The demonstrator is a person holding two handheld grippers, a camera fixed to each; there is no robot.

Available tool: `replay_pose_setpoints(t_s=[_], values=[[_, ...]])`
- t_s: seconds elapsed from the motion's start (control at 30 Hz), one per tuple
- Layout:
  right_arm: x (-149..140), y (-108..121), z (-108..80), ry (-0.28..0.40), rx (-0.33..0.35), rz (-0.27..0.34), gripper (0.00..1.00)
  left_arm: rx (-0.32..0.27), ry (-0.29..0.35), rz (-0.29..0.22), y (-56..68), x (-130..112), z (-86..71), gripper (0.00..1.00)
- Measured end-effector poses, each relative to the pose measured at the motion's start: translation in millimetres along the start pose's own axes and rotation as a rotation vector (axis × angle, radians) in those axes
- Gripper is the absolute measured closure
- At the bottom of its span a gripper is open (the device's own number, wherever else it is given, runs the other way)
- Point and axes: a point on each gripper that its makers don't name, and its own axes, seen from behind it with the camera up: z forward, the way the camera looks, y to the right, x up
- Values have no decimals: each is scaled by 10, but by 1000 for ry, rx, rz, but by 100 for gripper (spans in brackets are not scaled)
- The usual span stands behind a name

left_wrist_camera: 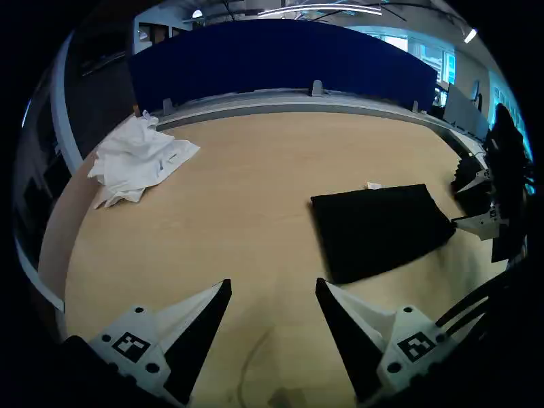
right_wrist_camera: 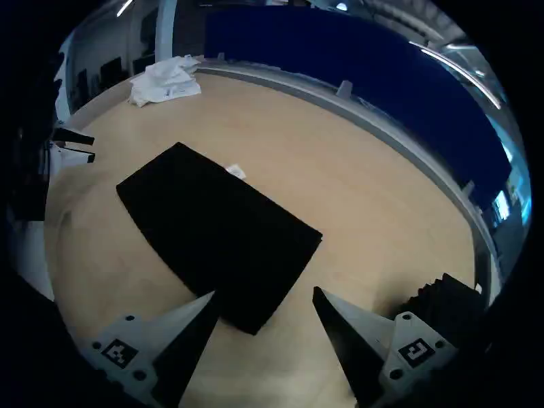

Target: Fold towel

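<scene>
Fronting a blue partition (left_wrist_camera: 285,61), a pale wooden desk (left_wrist_camera: 258,177) carries crumpled white cloth (left_wrist_camera: 139,160) at its far corner. Black towel (right_wrist_camera: 217,231) lies flat, folded, mid-desk. Left gripper (left_wrist_camera: 272,282) and right gripper (right_wrist_camera: 265,292) stand spread.

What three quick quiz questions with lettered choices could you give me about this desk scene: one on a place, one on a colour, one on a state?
1. Where does the crumpled white cloth lie relative to the black towel?
A. on top of it
B. well apart from it, near the far corner of the table
C. tucked under it

2. What colour is the partition behind the table?
A. red
B. green
C. dark blue

3. How is the left tool?
A. open and empty
B. shut on the towel
C. shut on the cloth

Answers: 1 B, bare wood separates the two; 2 C, the wall of it is deep blue; 3 A, its fingers stand apart over bare wood.
</scene>
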Motion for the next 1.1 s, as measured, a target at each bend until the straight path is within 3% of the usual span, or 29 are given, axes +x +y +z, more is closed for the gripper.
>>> replay_pose_setpoints(t_s=[0.5, 0.83, 1.1], values=[[-303, -167, 65, -43, 69, 24, 4, 20, -11, -30, -81, -189, -208, 8], [-464, -192, 50, -85, 104, 10, 27, 34, -15, -46, -153, -268, -300, 8], [-486, -209, 57, -98, 119, 8, 57, 38, -21, -52, -162, -326, -342, 8]])
